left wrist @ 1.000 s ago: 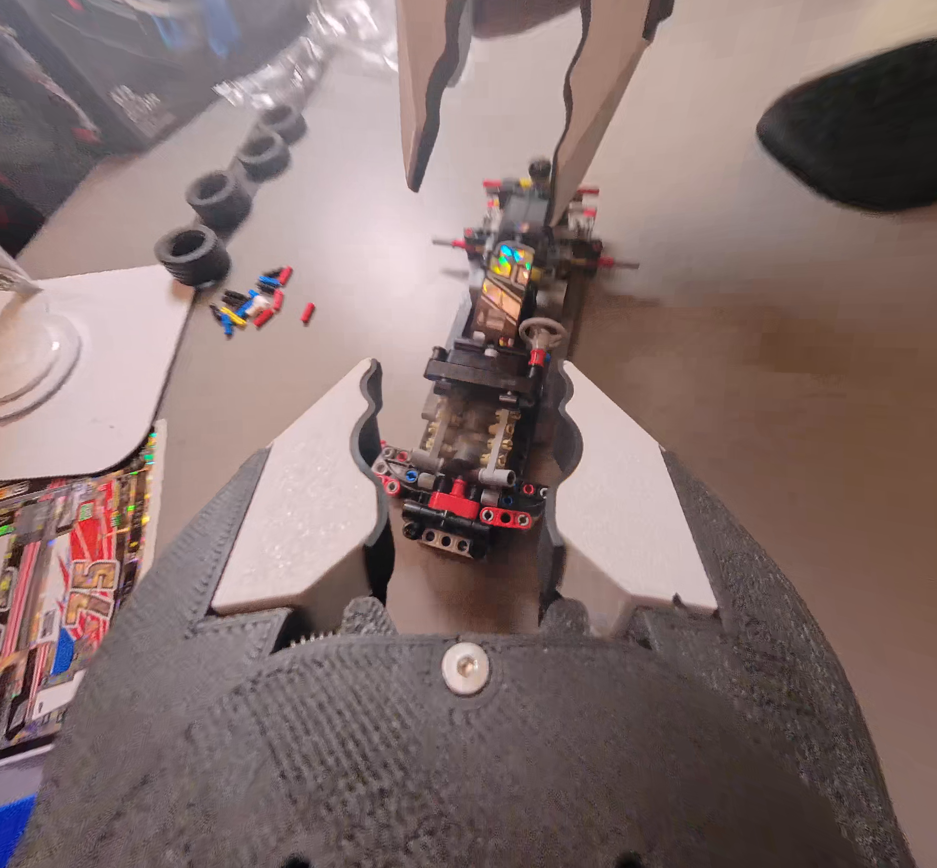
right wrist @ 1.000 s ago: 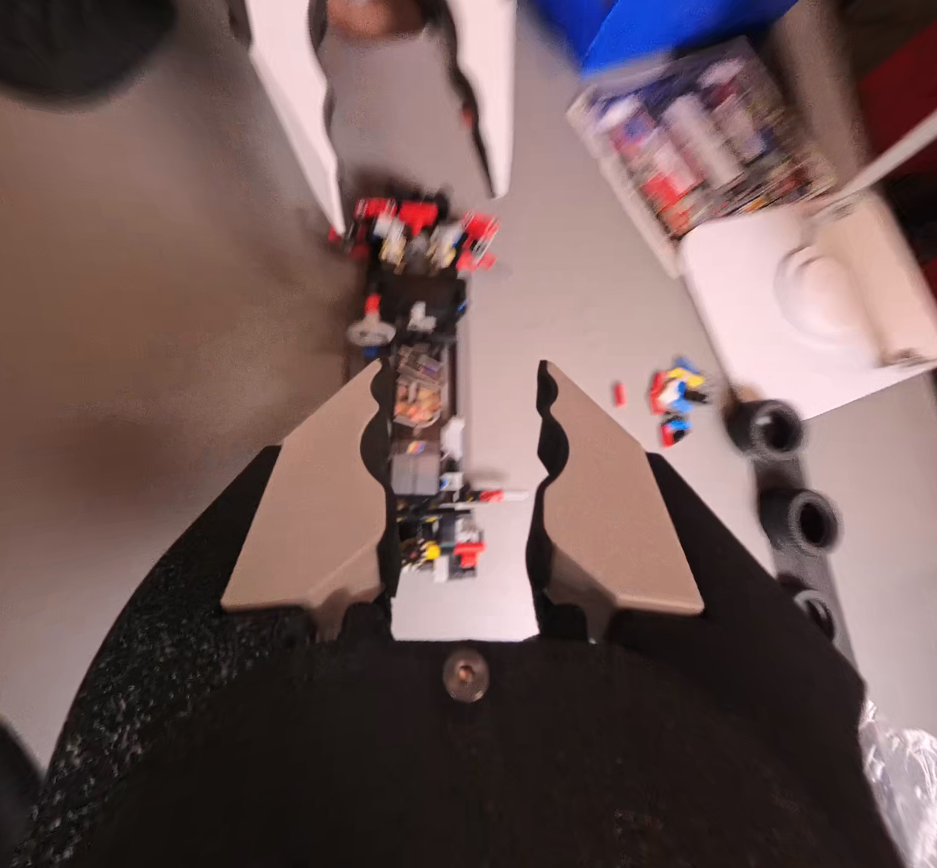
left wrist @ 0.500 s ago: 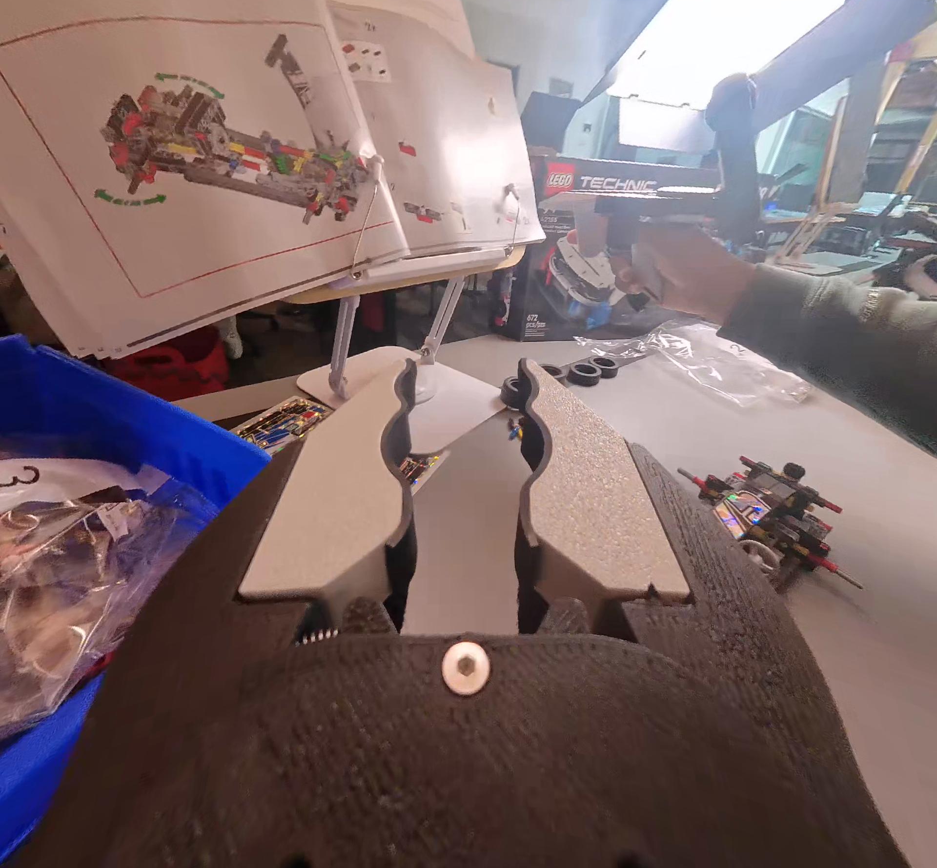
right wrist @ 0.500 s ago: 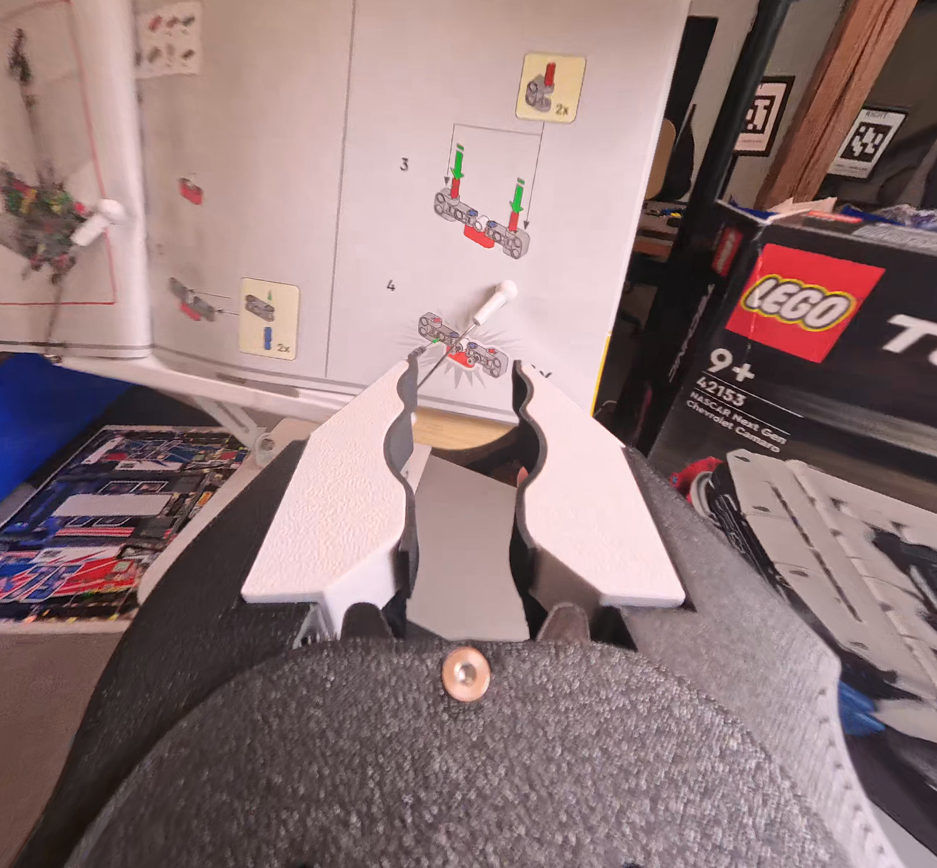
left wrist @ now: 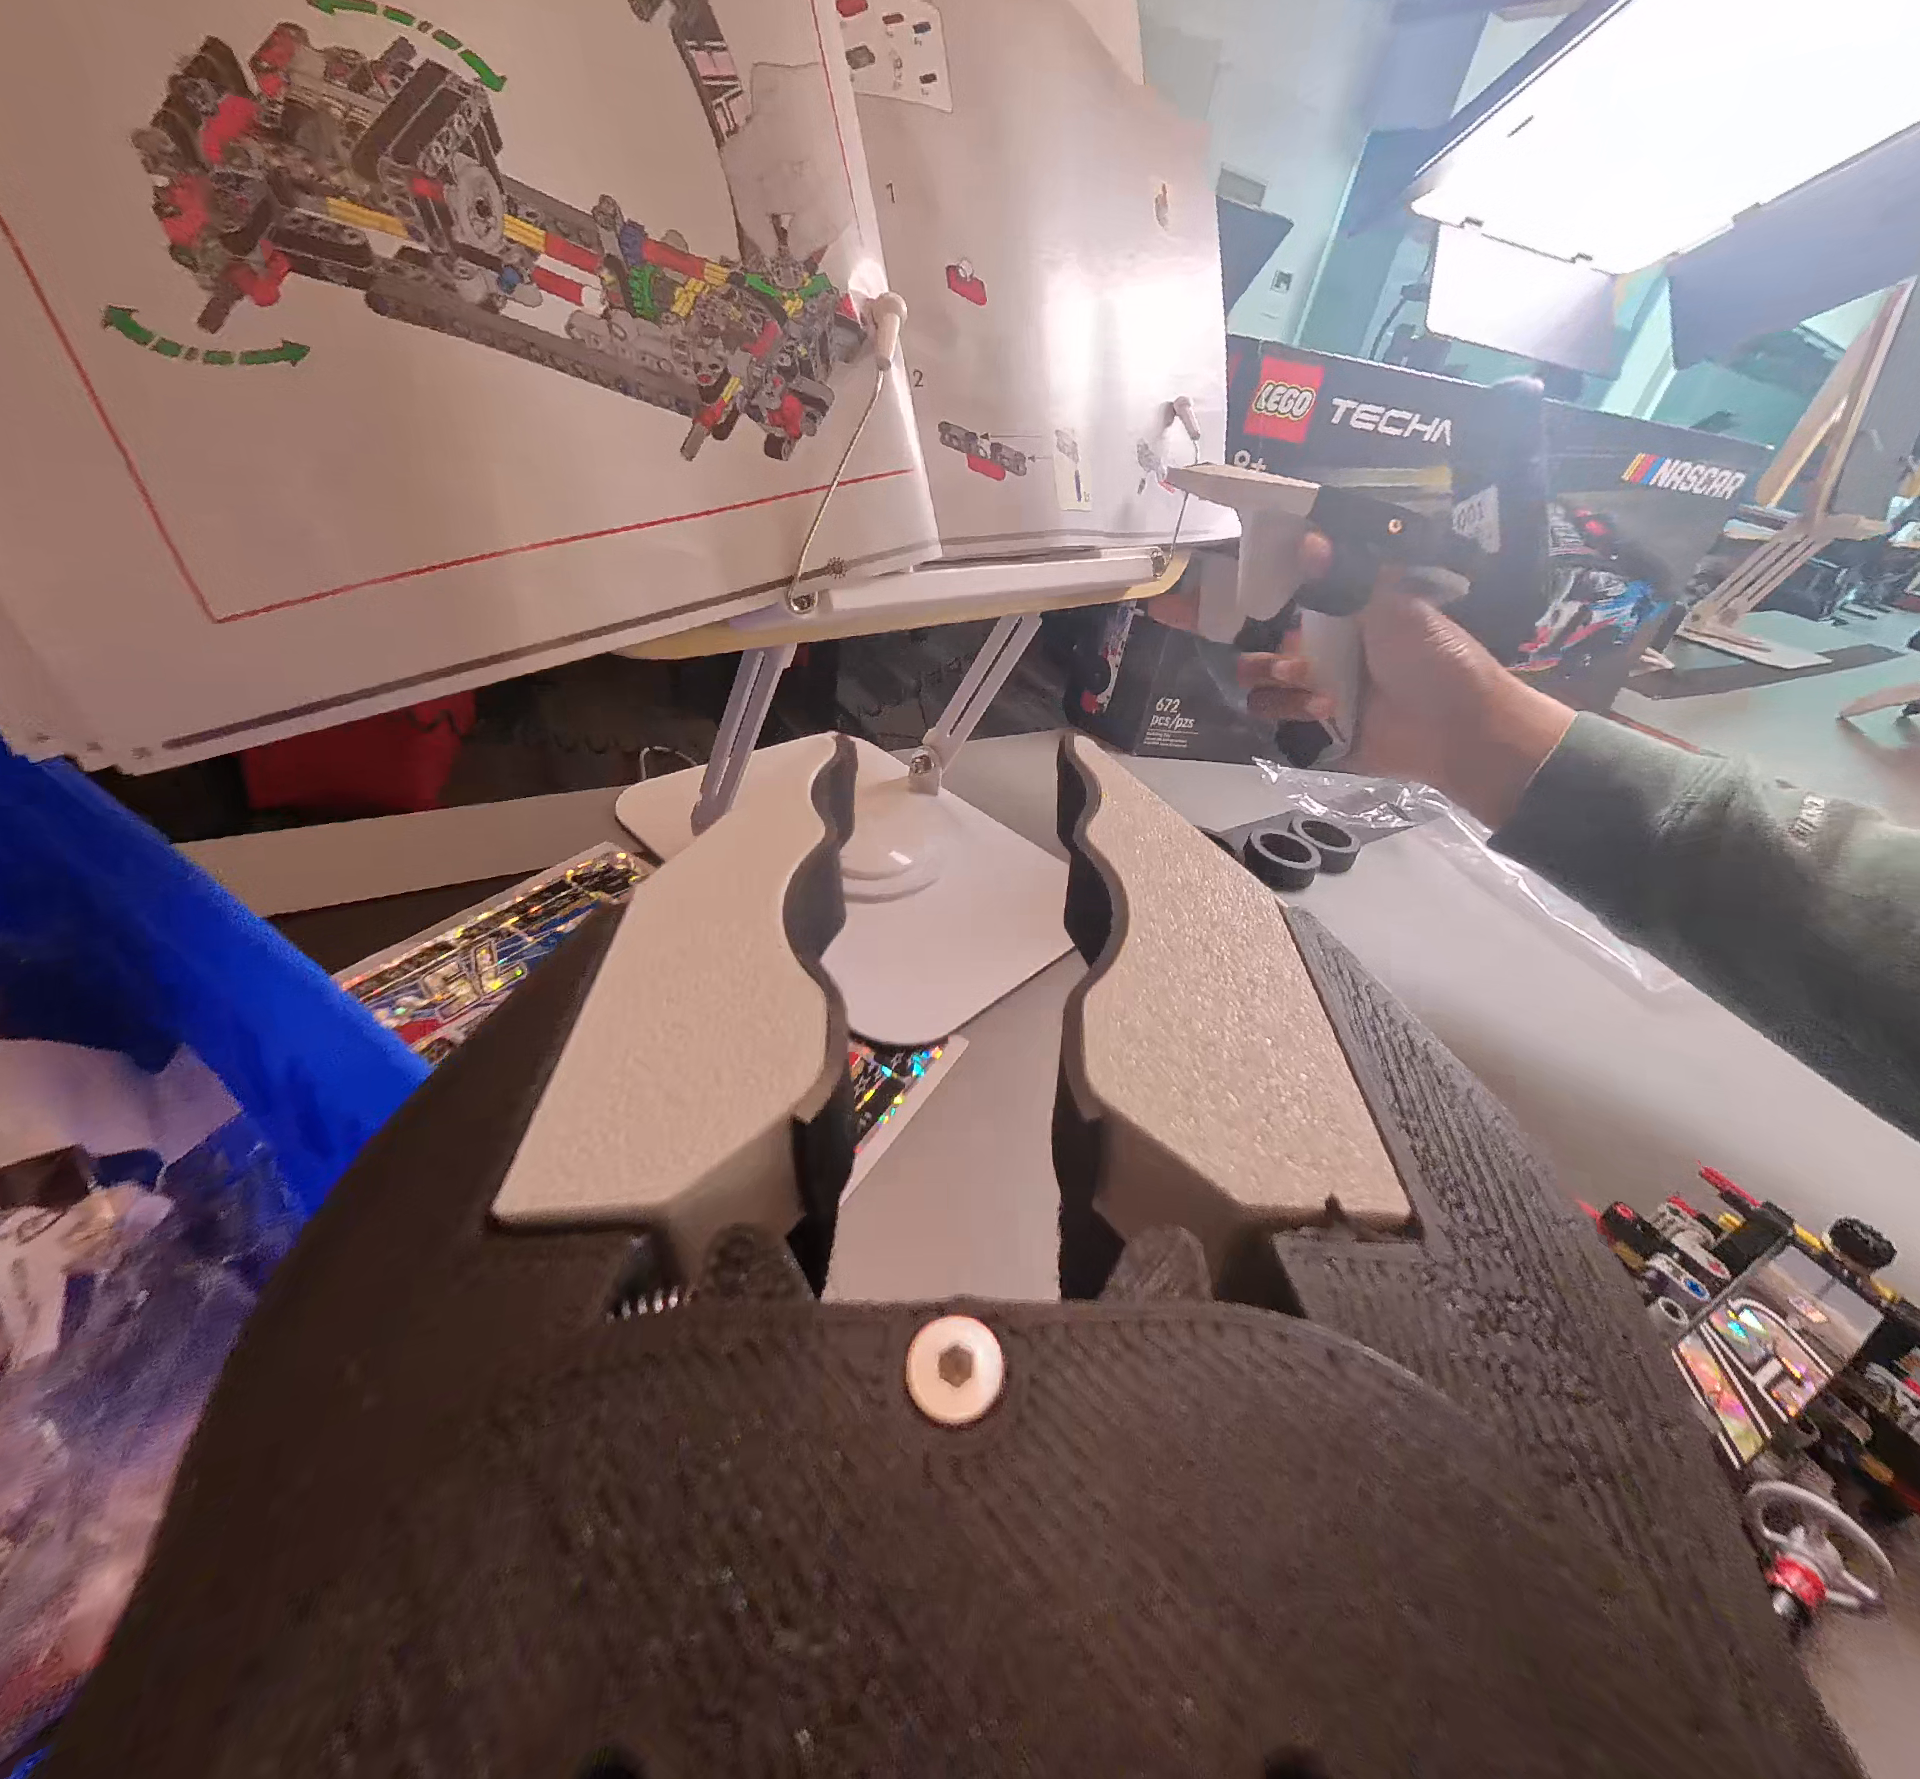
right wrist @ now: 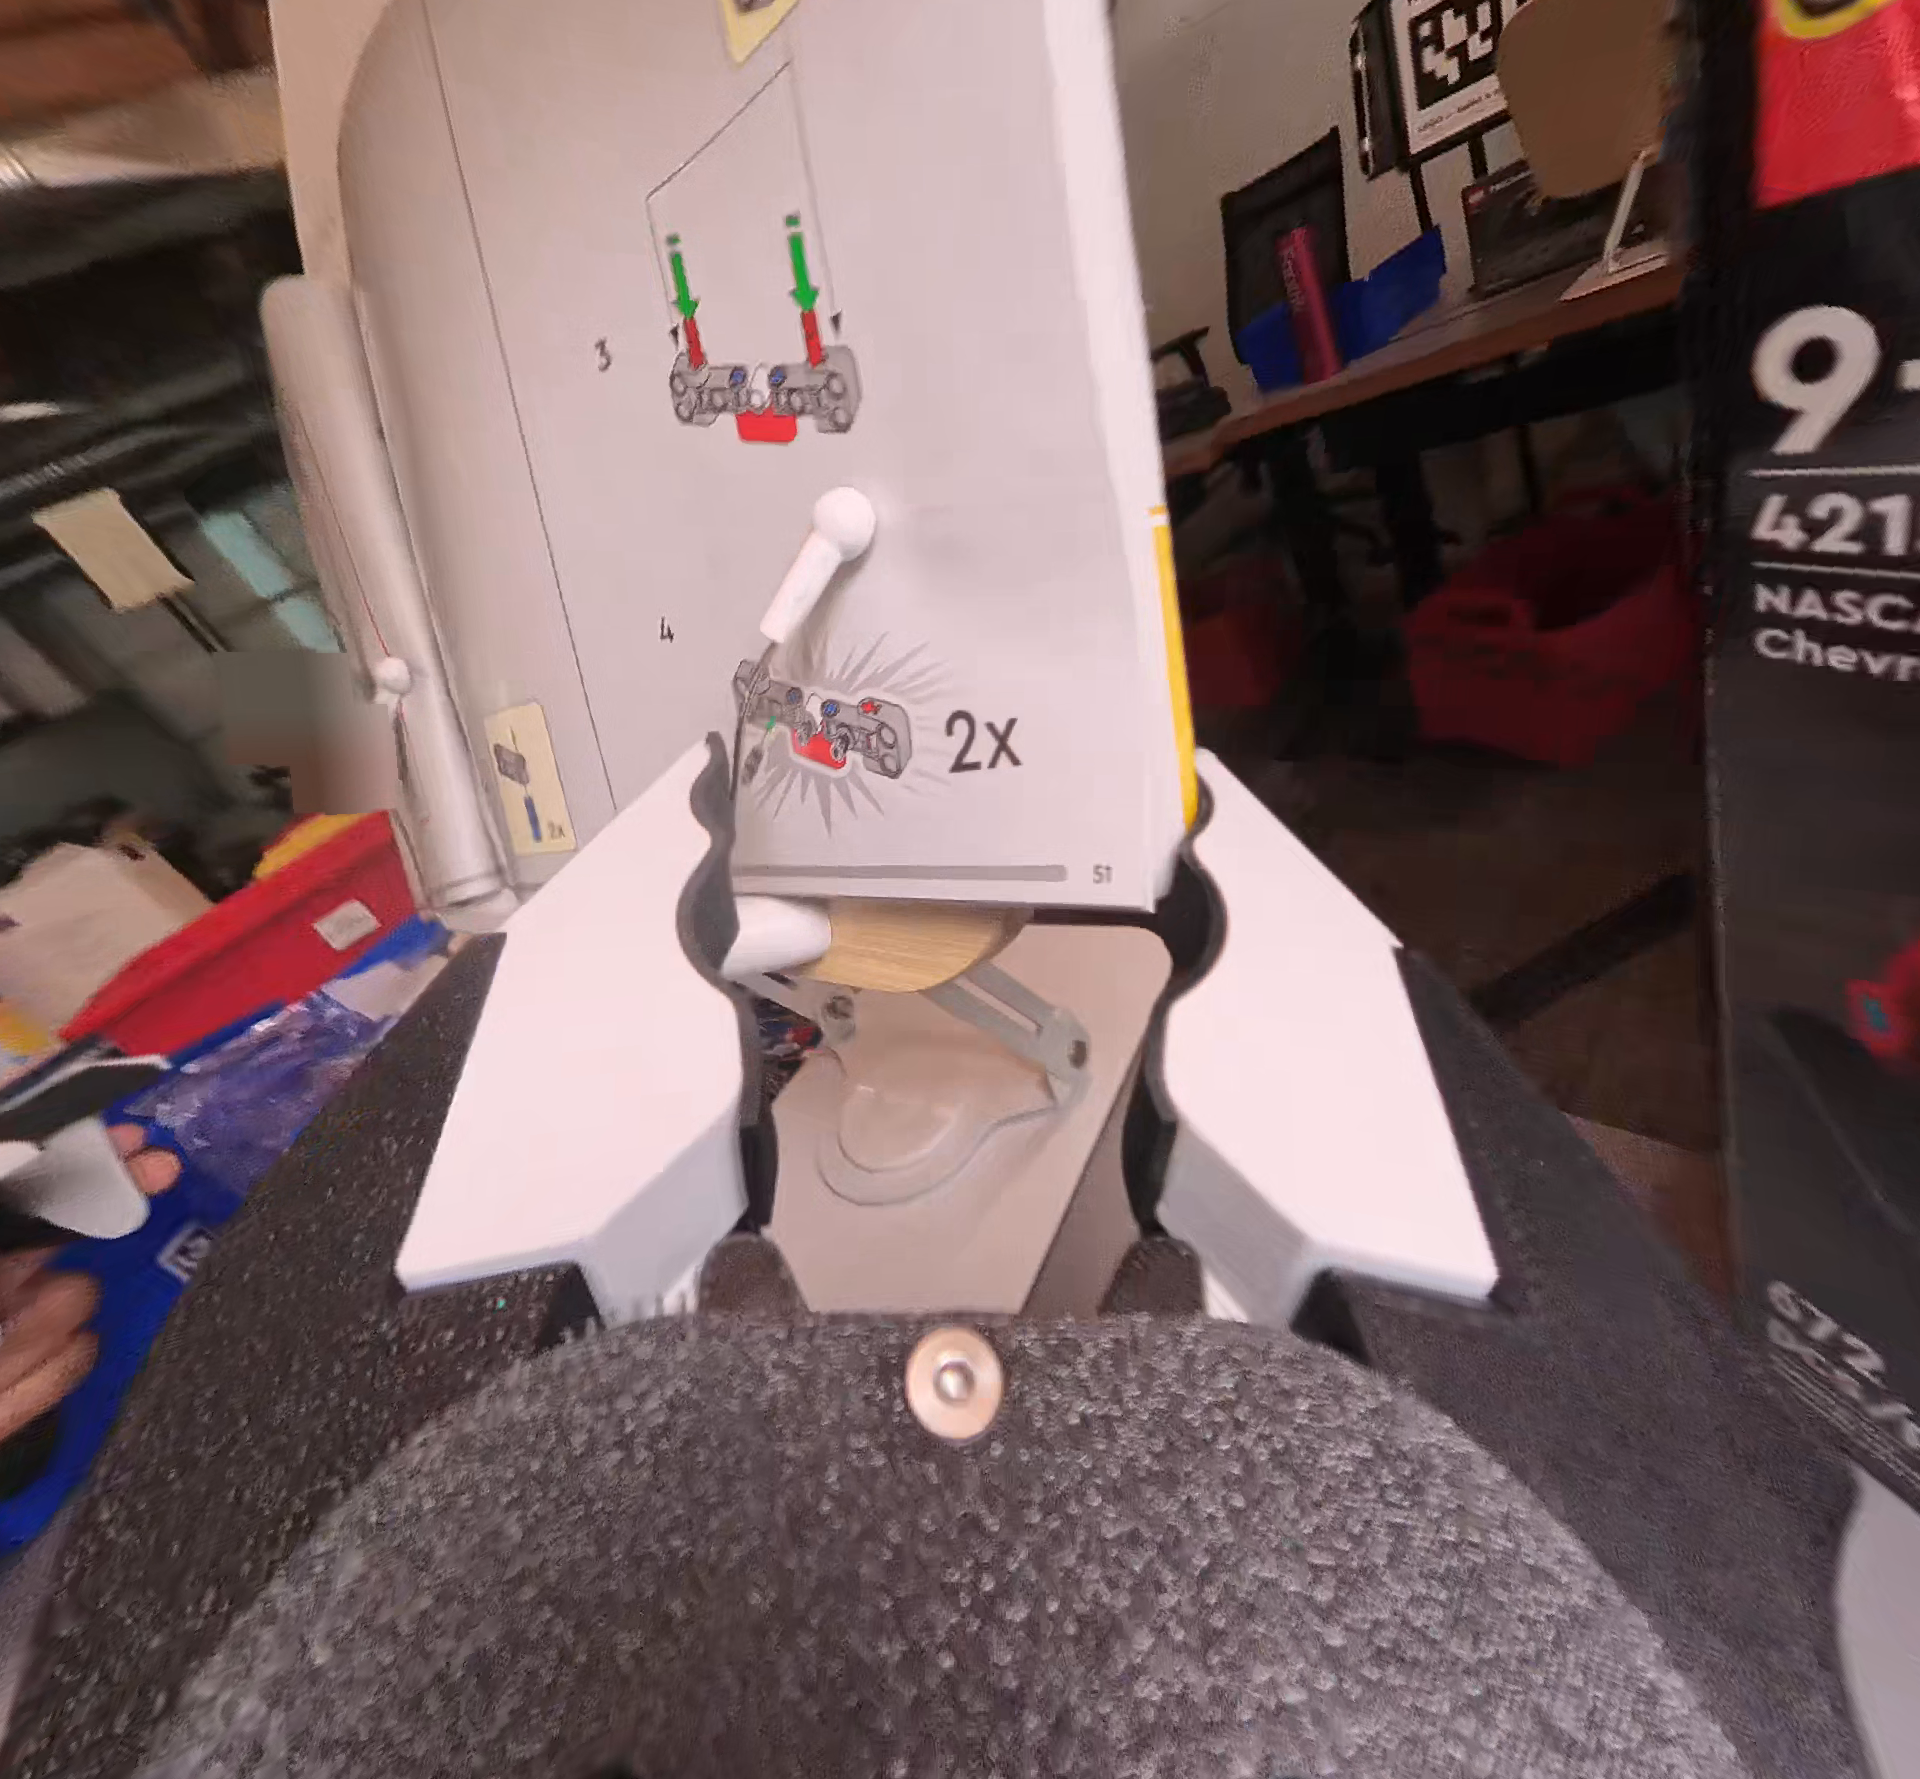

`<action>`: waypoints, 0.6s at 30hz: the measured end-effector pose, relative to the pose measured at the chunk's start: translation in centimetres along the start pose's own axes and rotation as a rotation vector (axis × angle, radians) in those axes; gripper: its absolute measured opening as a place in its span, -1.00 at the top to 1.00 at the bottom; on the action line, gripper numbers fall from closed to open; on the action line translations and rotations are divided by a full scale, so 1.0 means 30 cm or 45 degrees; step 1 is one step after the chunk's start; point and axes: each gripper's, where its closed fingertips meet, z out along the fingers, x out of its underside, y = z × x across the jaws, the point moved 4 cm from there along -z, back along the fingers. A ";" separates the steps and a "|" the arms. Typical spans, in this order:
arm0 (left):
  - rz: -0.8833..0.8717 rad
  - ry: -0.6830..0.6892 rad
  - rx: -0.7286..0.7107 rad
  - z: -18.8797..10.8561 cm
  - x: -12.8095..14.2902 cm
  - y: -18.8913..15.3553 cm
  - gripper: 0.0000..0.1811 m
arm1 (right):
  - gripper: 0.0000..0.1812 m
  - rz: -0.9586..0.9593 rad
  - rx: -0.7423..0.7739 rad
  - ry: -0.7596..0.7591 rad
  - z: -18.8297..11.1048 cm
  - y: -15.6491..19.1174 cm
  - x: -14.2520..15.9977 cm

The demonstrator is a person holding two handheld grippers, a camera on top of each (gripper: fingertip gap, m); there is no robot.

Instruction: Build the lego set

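My right gripper (right wrist: 951,856) gapes wide and empty at the instruction booklet (right wrist: 831,379); my left gripper (left wrist: 948,799) hangs half-open, empty.

Lego car (left wrist: 1766,1334) cut by right edge; black box (right wrist: 1829,586) cropped; blue bin (left wrist: 156,981) contents blurred.
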 end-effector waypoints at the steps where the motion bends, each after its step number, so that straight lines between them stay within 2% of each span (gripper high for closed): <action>1: 0.012 -0.008 0.002 0.020 -0.008 -0.005 0.59 | 0.11 0.051 -0.041 -0.022 0.002 -0.002 -0.003; 4: 0.135 -0.015 -0.029 0.098 -0.065 -0.003 0.61 | 0.30 0.033 -0.059 -0.044 -0.008 0.029 -0.003; 6: 0.227 -0.006 -0.061 0.163 -0.127 0.011 0.61 | 0.30 -0.041 0.008 -0.049 -0.028 0.041 0.007; 10: 0.351 0.032 -0.111 0.281 -0.229 0.027 0.62 | 0.37 -0.055 0.005 -0.098 -0.078 0.073 0.027; 15: 0.485 0.141 -0.171 0.378 -0.228 0.042 0.64 | 0.29 -0.131 0.110 -0.081 -0.092 0.076 0.022; 18: 0.584 0.238 -0.199 0.404 -0.199 0.063 0.65 | 0.27 -0.279 0.330 -0.094 -0.155 0.065 -0.019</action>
